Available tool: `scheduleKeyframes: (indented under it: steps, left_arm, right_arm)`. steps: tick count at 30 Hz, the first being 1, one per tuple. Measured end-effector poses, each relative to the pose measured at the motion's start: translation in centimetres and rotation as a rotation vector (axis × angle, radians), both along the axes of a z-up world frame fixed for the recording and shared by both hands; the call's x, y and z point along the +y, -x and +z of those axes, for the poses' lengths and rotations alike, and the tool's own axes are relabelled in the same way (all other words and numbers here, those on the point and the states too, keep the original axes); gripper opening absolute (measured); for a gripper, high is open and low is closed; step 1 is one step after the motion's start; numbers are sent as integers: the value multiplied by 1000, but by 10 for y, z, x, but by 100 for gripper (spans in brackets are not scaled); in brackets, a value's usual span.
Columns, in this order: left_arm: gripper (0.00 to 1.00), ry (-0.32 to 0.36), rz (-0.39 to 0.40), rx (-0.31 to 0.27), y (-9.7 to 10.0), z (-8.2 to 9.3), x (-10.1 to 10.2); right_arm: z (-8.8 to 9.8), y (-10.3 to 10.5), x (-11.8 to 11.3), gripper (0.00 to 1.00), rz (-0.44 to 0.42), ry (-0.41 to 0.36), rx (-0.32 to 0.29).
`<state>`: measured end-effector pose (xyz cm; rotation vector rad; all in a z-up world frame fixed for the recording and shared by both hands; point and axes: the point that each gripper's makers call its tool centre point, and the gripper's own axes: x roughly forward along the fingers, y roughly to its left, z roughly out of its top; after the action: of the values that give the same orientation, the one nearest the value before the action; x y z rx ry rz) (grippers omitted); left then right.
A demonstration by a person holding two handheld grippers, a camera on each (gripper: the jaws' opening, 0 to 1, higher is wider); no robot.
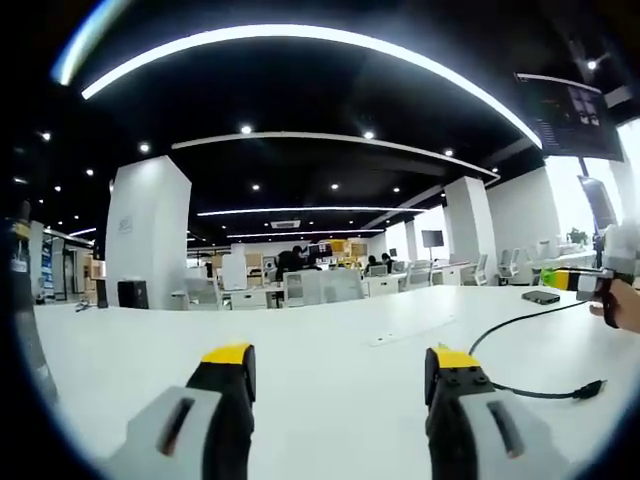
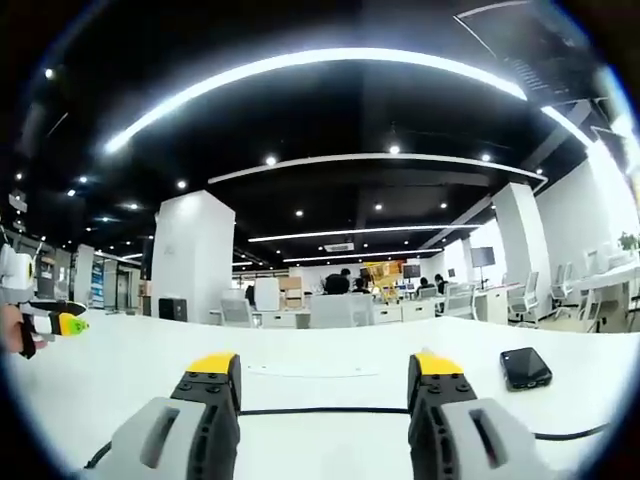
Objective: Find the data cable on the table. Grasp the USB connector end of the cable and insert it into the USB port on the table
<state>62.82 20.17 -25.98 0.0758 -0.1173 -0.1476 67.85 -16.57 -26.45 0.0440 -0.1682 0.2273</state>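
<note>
lying near left gripper is the usb connector.

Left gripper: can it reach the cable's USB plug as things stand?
Probably yes. The left gripper is open, and the plug lies loose on the bare table just right of its jaws, nothing between. It would need to swing right.
</note>
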Motion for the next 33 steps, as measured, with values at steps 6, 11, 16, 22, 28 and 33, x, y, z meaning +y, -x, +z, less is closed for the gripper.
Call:
scheduleKeyframes:
  steps: [6,11,16,22,28,33]
  left_arm:
    - [69,1,-3,7,-2,-2,-1]
    - [69,3,-4,21,-4,-6,-1]
    - [69,-6,-14,36,-6,-12,-5]
    - [69,0,-8,37,-6,-12,-2]
    - [69,2,5,48,-6,-16,3]
    - [69,7,2,46,-4,-15,3]
  right_arm:
    - [1,-4,1,67,10,10,2]
    - [0,-9,3,69,28,2,32]
    - [-7,-12,18,70,90,28,107]
    - [-21,-3,60,69,210,81,214]
    - [-45,10,110,64,331,104,342]
    - [-60,19,142,55,398,120,422]
